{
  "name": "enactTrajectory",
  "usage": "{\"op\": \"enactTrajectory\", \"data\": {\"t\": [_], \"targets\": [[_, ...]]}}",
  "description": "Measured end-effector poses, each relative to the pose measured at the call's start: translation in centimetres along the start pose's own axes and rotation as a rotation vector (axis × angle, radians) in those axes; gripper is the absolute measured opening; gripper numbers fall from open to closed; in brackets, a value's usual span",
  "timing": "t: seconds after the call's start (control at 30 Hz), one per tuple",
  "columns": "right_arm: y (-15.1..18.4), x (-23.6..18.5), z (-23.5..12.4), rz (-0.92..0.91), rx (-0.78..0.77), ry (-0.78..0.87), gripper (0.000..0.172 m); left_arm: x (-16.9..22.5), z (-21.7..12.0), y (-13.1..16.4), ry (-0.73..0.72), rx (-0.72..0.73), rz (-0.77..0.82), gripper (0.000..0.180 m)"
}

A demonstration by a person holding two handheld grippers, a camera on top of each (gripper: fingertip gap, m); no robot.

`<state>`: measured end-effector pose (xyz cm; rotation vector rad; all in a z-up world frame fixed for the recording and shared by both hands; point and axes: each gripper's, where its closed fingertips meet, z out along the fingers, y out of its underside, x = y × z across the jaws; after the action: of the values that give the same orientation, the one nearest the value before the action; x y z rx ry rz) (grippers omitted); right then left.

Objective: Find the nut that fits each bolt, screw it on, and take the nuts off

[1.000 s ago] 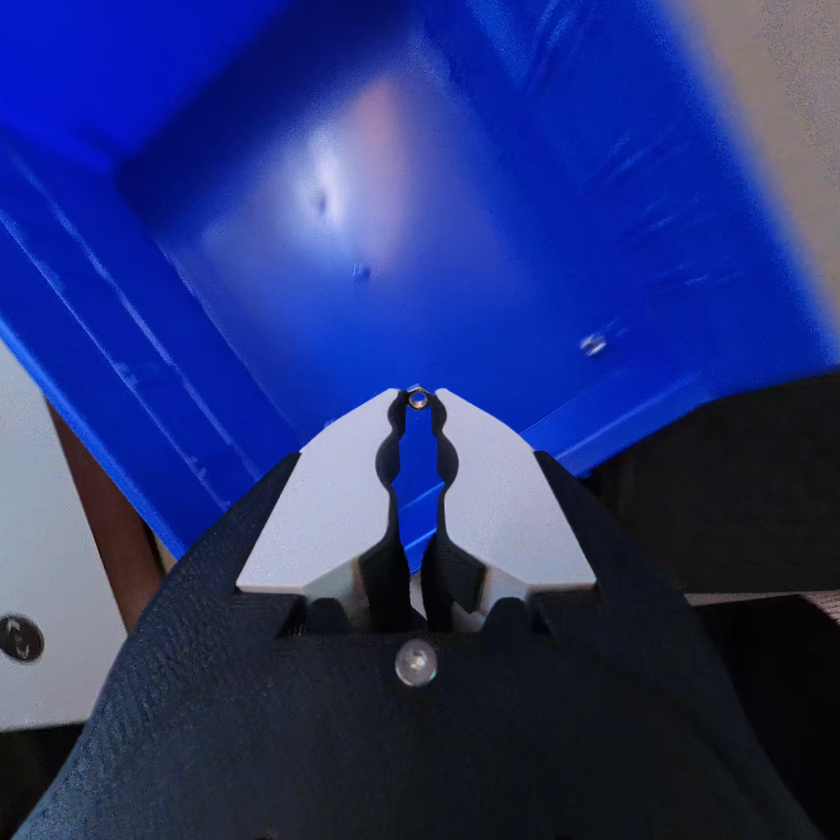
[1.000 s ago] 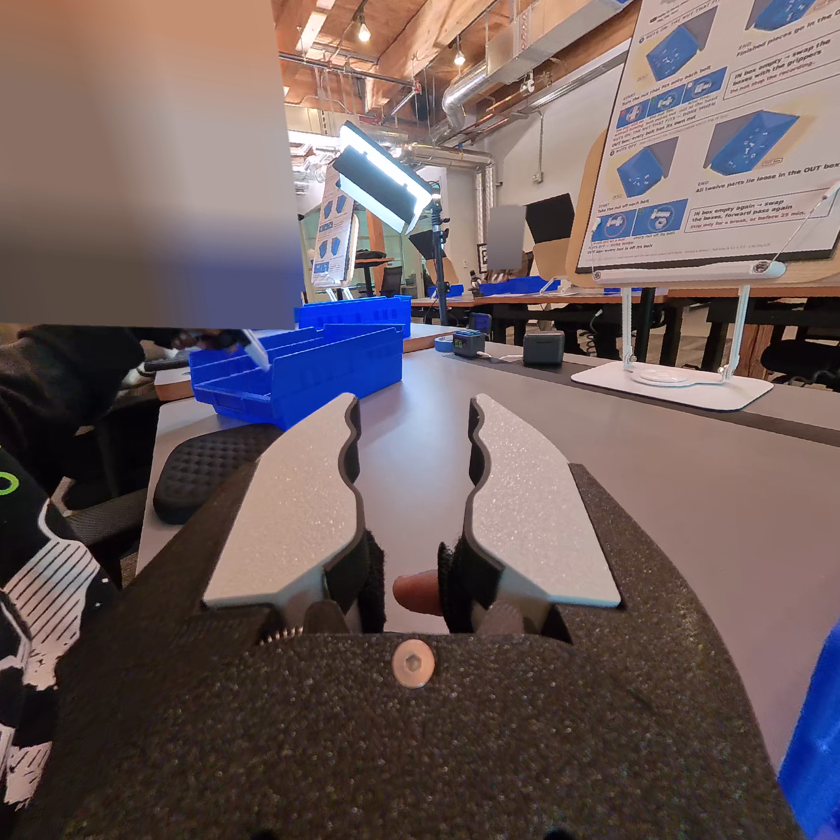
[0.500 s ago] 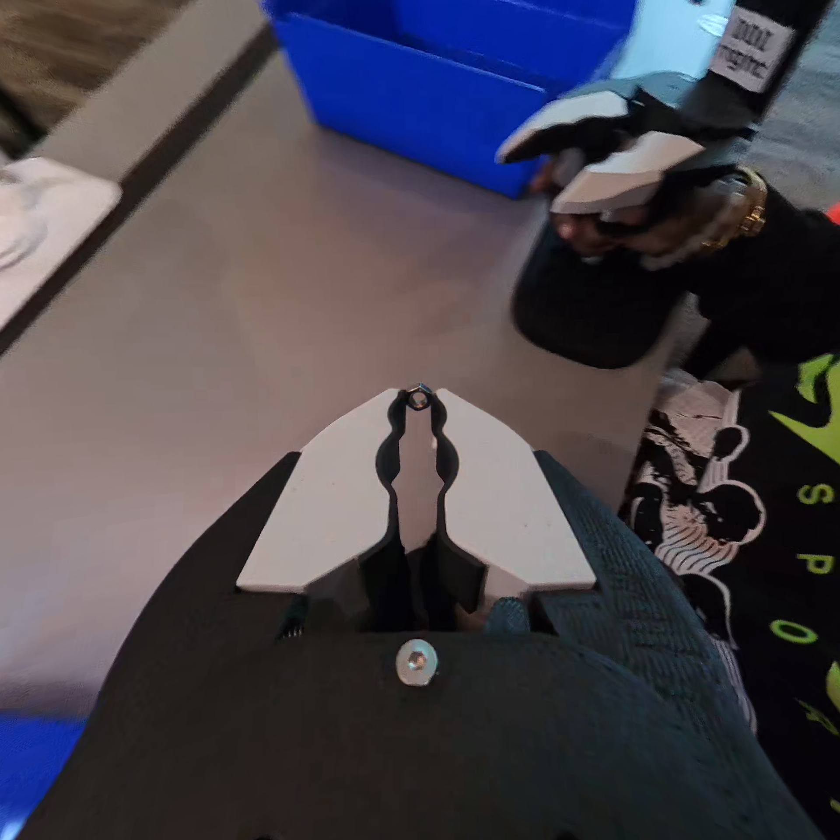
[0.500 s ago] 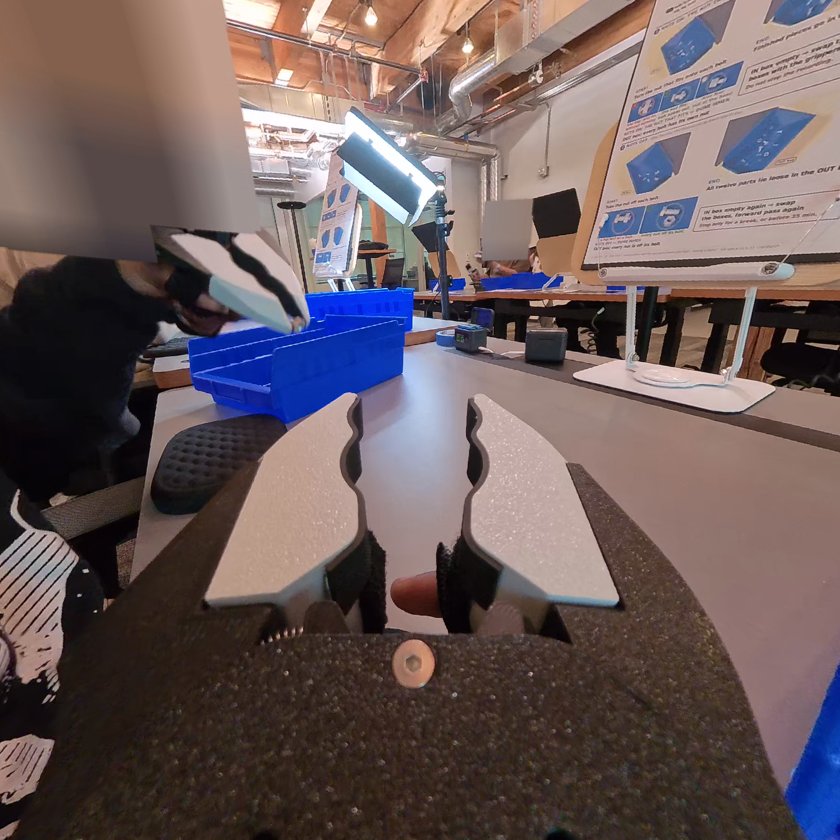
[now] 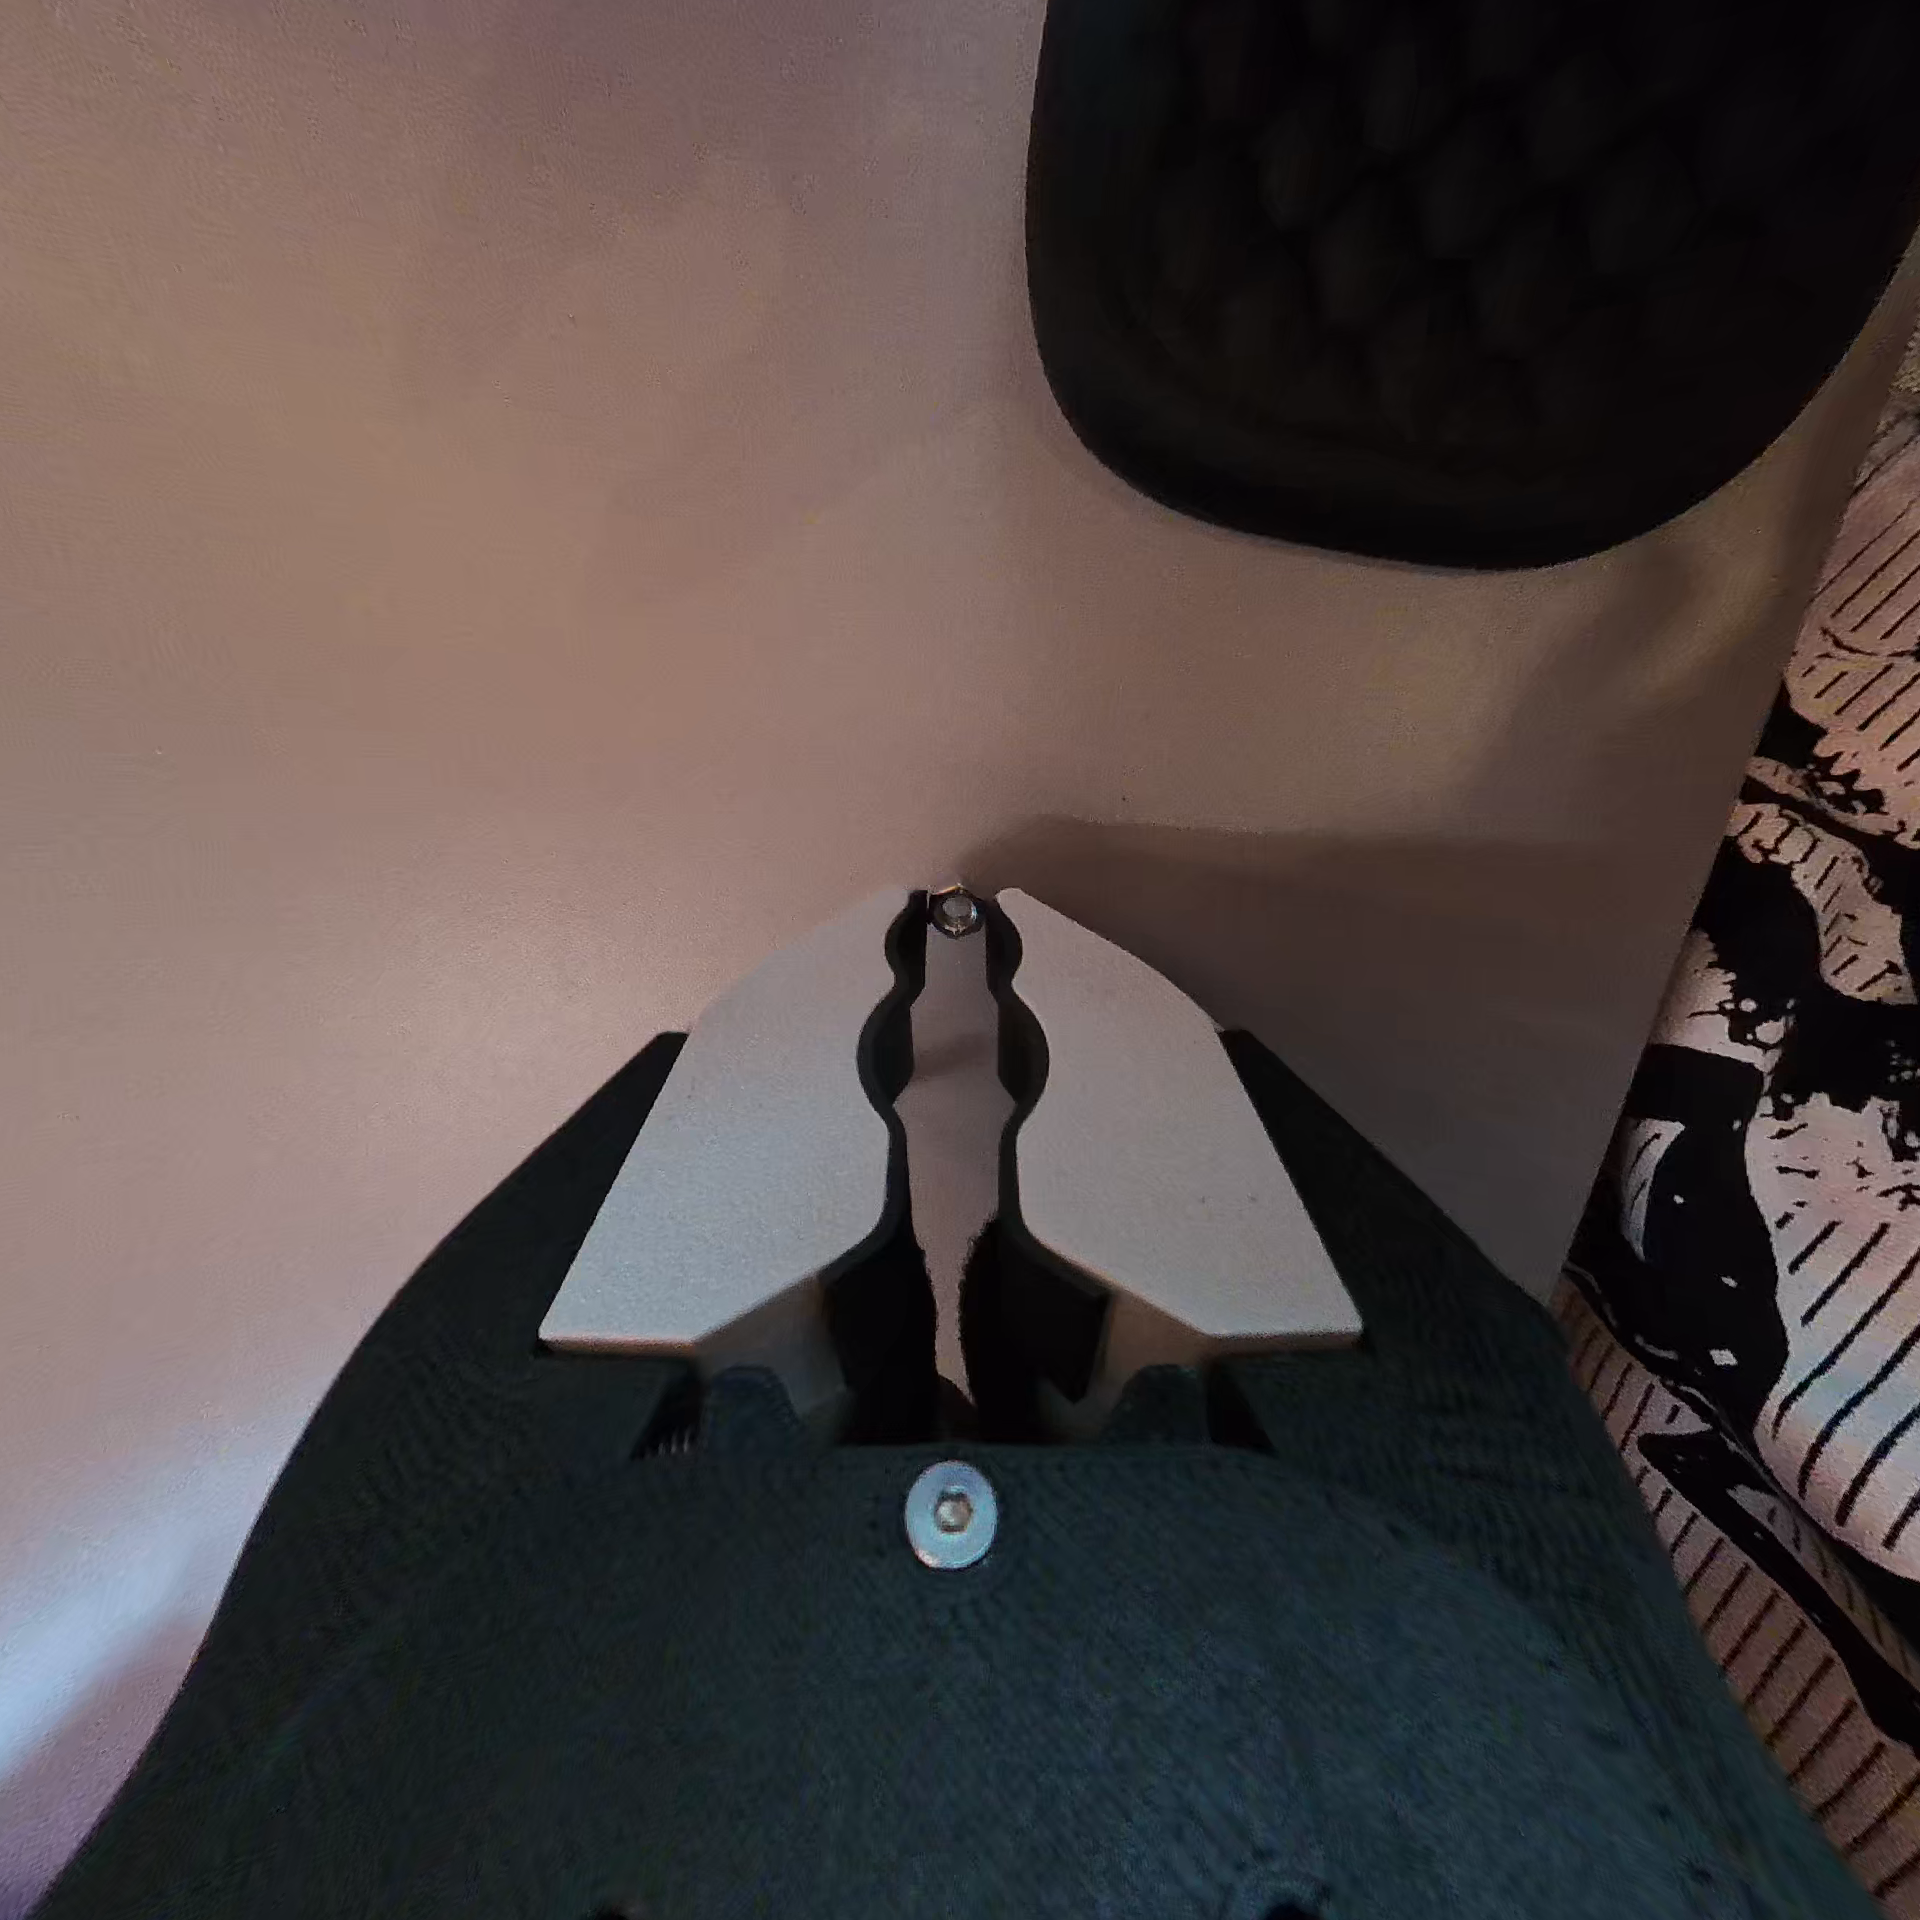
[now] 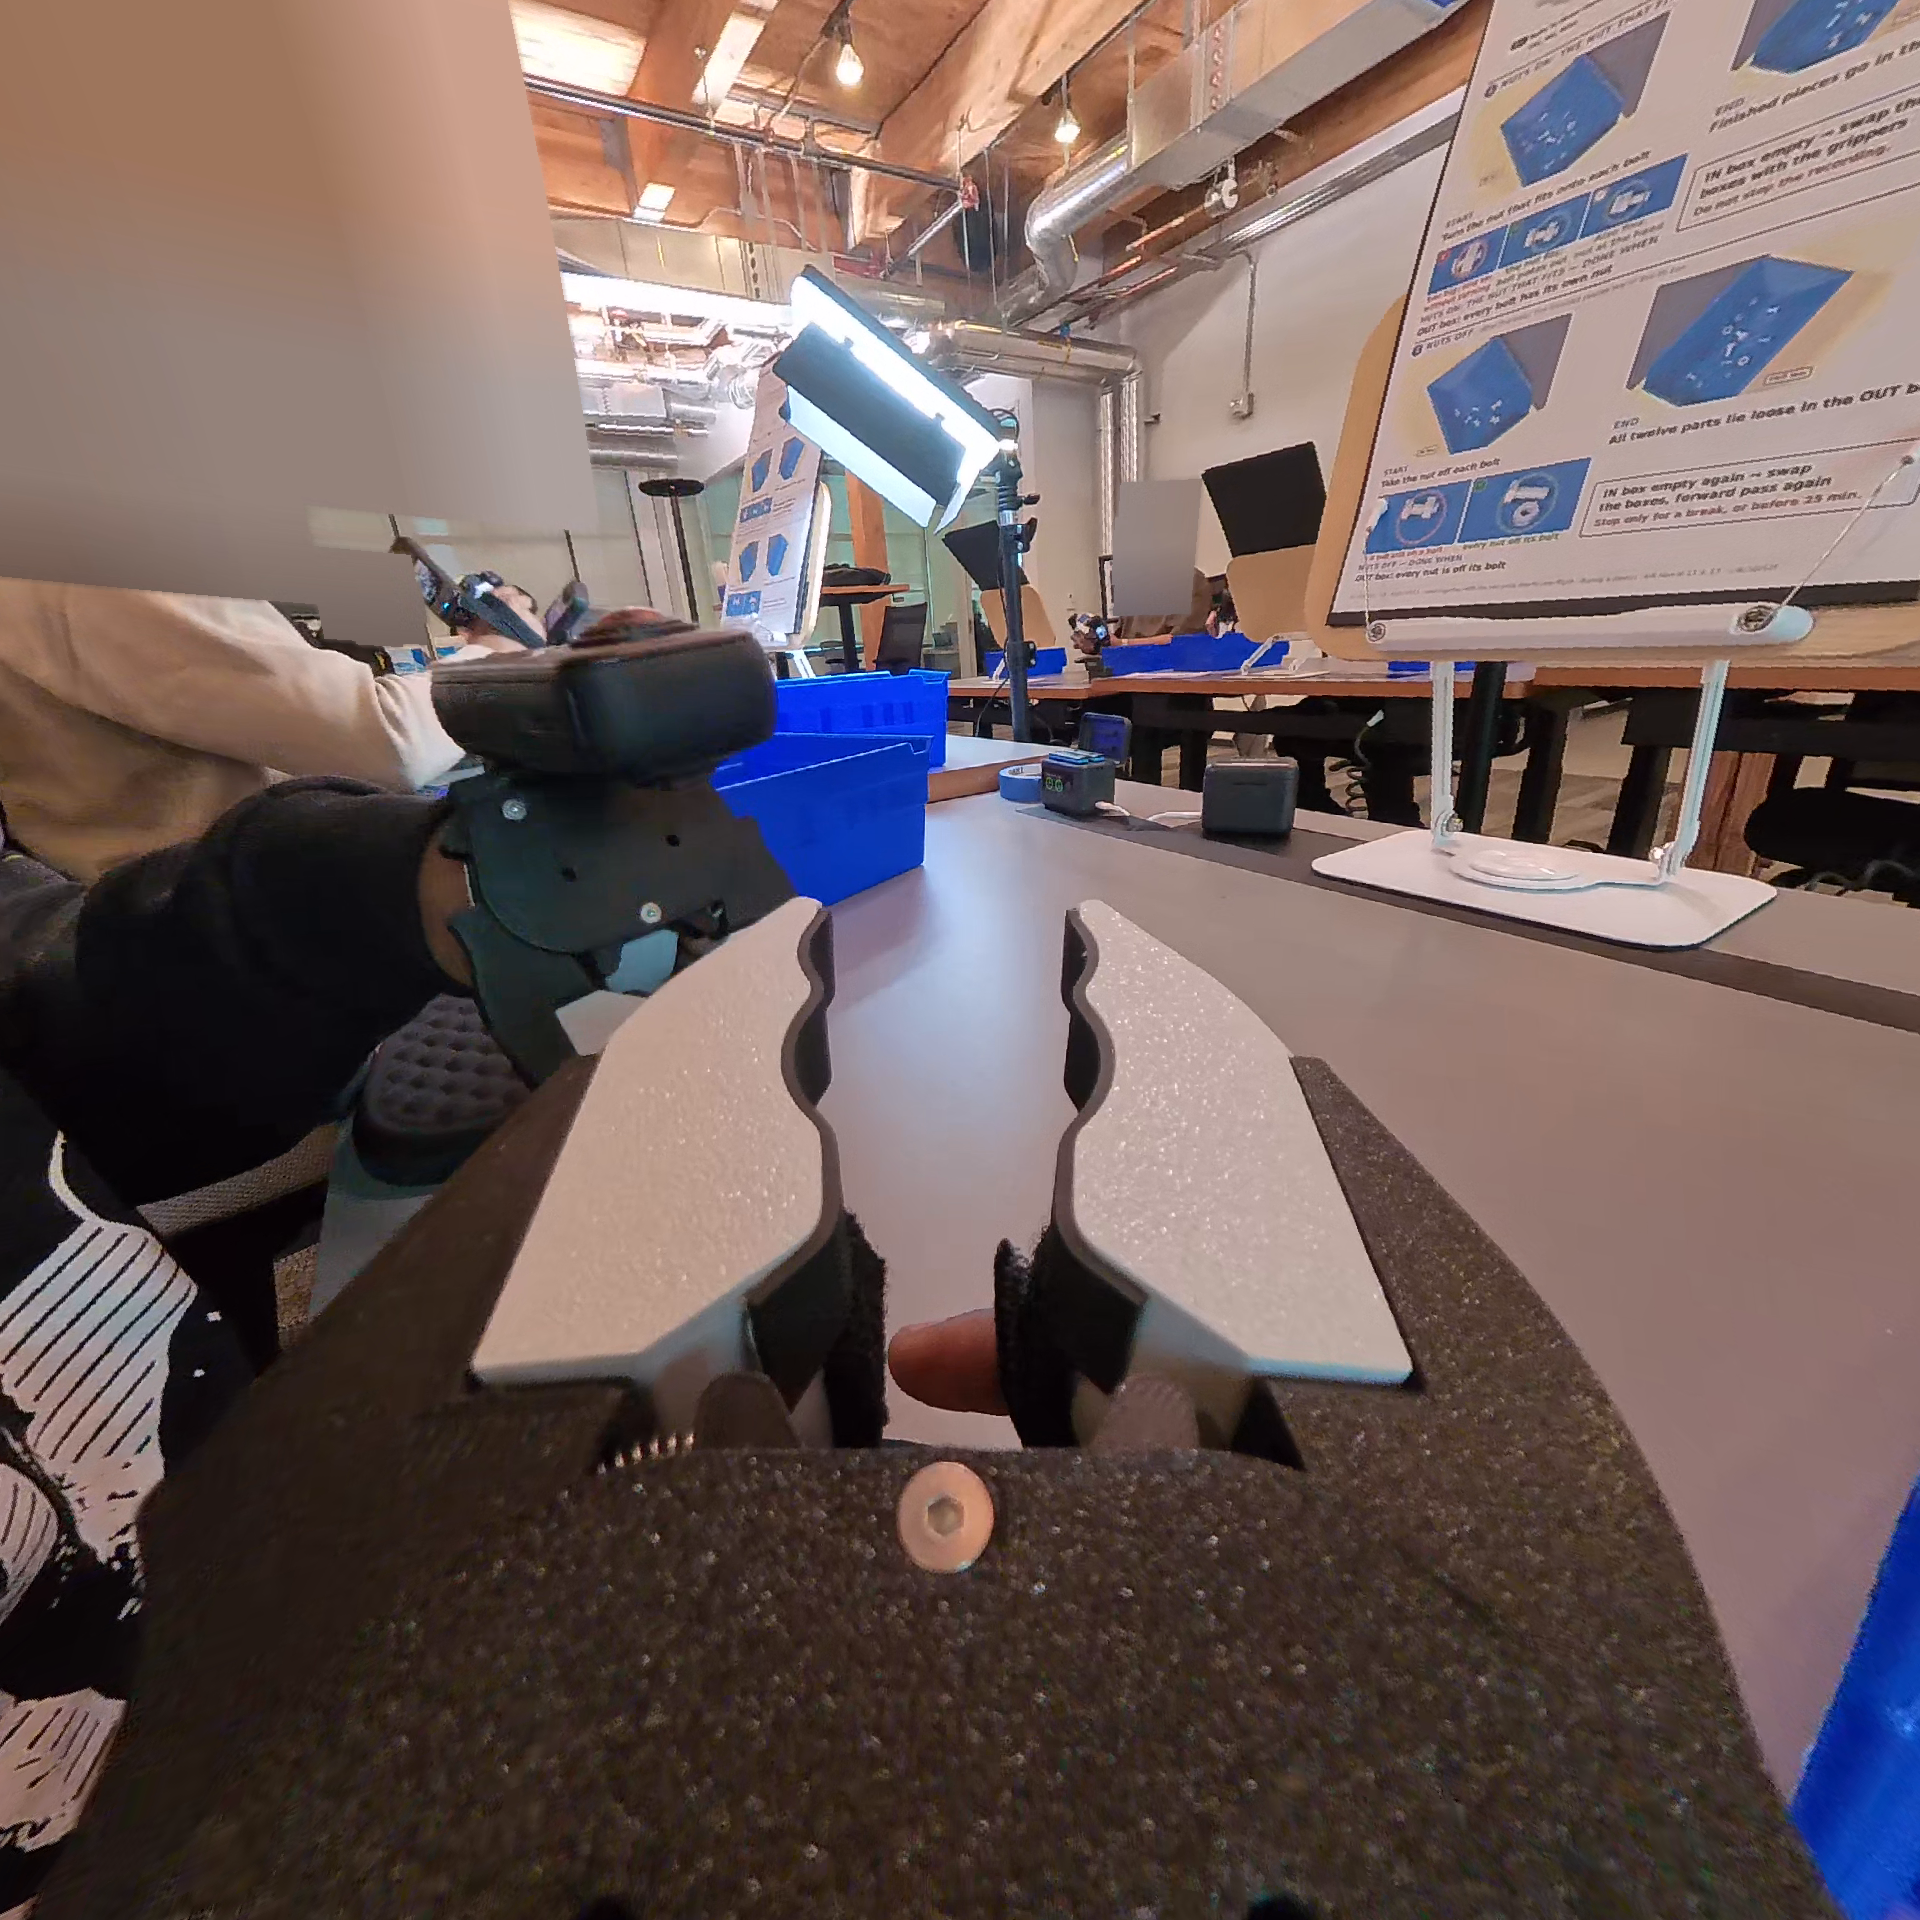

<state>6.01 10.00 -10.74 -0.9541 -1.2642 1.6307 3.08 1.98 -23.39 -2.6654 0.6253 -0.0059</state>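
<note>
My left gripper (image 5: 957, 912) is shut on a small silver hex nut (image 5: 957, 914), pinched at the very fingertips, and it points down close over the grey table (image 5: 520, 520). In the right wrist view the left gripper's black body (image 6: 592, 862) shows at the left, tilted down toward the table; its fingertips are hidden behind my right finger. My right gripper (image 6: 948, 935) is open and empty, held low over the table (image 6: 1455, 1091). No bolt is in view.
A black dimpled pad (image 5: 1455, 260) lies at the table's near edge and also shows in the right wrist view (image 6: 436, 1091). Blue bins (image 6: 831, 800) stand at the far left. An instruction board on a white stand (image 6: 1558, 883) stands at the right. A blue bin edge (image 6: 1860, 1714) is at the lower right. Tip to tip, the grippers are about 15 centimetres apart.
My left gripper carried the nut out of the blue bin, swung over the table and came down close to the surface beside the black pad. The right gripper stayed open and nearly still.
</note>
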Motion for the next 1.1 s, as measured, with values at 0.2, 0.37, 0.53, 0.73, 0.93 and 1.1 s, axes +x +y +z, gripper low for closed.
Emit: {"op": "enactTrajectory", "data": {"t": [0.2,0.37,0.53,0.73,0.93,1.1], "targets": [[0.0,0.1,0.0,0.008,-0.002,0.0,0.042,-0.2,0.4,0.7,-0.004,-0.04,0.005,0.015],[0.1,0.1,0.0,0.015,-0.003,0.0,0.042,-0.2,-0.6,-0.4,0.01,0.083,-0.012,0.023],[0.5,0.0,0.3,0.004,-0.036,-0.002,0.042,-1.0,-5.4,-3.1,0.022,0.603,-0.062,0.031],[3.1,-1.9,2.1,-0.088,-0.249,-0.077,0.035,-0.5,-10.3,-0.8,0.043,1.084,-0.064,0.044],[6.7,-5.4,5.3,-0.097,-0.451,-0.209,0.032,-1.9,-14.1,0.6,0.049,1.357,-0.155,0.047],[10.2,-6.1,6.9,-0.138,-0.665,-0.226,0.027,-2.1,-14.3,0.9,0.044,1.368,-0.157,0.049]]}}
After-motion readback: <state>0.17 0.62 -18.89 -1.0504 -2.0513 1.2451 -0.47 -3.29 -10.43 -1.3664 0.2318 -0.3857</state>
